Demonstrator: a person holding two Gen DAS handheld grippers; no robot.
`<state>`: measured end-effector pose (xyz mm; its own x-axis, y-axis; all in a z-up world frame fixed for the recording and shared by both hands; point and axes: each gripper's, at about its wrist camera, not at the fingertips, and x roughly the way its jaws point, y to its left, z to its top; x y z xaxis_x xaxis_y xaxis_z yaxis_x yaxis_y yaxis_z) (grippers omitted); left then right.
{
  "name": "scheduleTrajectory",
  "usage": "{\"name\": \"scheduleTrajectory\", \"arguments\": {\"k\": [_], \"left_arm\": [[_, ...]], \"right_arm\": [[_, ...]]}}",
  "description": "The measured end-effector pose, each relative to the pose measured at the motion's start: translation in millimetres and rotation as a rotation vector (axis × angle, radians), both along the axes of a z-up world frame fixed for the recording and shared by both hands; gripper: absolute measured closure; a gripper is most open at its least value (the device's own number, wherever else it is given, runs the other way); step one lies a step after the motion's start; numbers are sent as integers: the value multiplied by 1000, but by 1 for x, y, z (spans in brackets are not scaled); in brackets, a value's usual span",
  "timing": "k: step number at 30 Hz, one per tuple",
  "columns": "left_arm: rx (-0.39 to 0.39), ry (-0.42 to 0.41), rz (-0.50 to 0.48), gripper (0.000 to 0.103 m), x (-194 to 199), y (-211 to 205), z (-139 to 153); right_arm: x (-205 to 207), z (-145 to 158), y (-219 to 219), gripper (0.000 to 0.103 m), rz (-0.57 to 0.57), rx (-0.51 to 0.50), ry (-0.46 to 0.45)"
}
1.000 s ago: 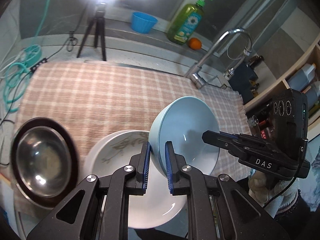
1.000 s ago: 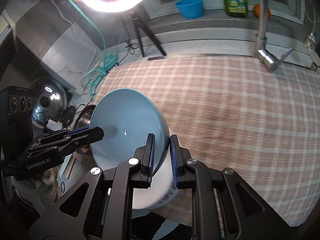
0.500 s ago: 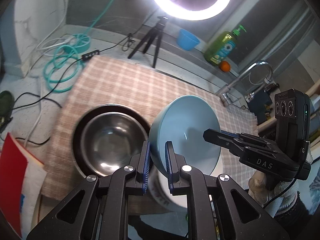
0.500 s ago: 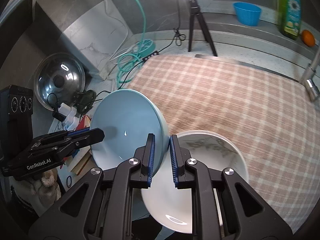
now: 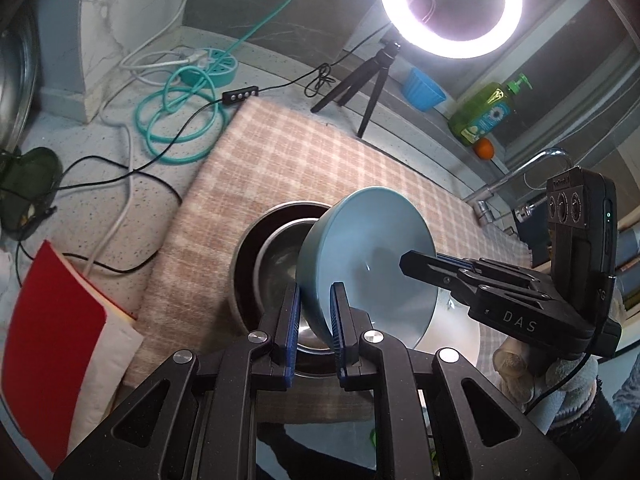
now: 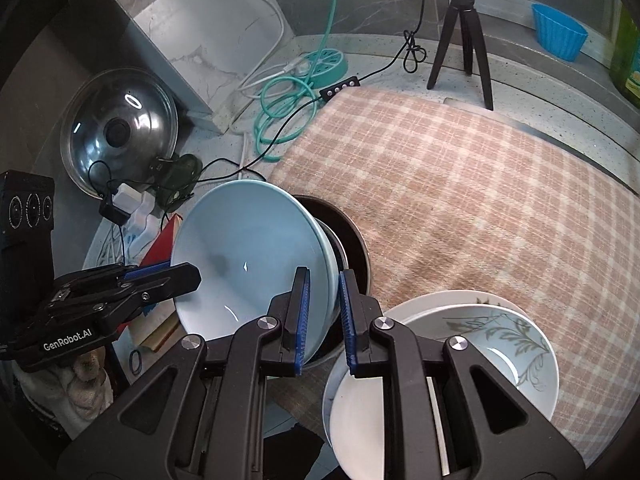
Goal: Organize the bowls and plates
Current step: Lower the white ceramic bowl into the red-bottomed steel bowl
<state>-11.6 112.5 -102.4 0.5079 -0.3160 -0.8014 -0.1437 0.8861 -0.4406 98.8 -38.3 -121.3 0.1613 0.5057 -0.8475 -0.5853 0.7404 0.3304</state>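
Note:
Both grippers hold one light blue bowl by opposite rims. My left gripper is shut on its left rim. My right gripper is shut on its right rim; the bowl also shows in the right wrist view. The bowl hangs tilted just above a steel bowl that sits in a dark plate on the checked cloth. White dishes with a leaf pattern are stacked to the right, near the front edge.
The checked cloth covers the counter. A ring light on a tripod, teal cable coil, blue cup, soap bottle and tap stand behind. A pan lid and red book lie left.
Both grippers carried the blue bowl leftward, from over the white leaf dishes to over the steel bowl. The grip on both rims is unchanged.

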Motion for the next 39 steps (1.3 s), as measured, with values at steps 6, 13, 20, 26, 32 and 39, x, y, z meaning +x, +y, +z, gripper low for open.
{"name": "scheduleTrajectory", "arguments": {"k": [6,13,20,26,32,39], "left_arm": [[-25,38,4,90,1,7,-13],[-24,57,1,90,4,10,-20],[8,59,11,90,4,12,-20],[29,31,35,83,0,20,-12],[30,23,61,77,-1,30,-10],[33,24,83,77,-4,40,-14]], "right_arm": [[3,-10,9,88,4,-27,21],[7,-23,16,88,8,-59,44],[6,-23,16,79,8,-61,18],[8,-5,6,35,-40,17,-21],[14,-1,-11,21,-96,54,-16],[18,-3,-35,21,-155,82,28]]}}
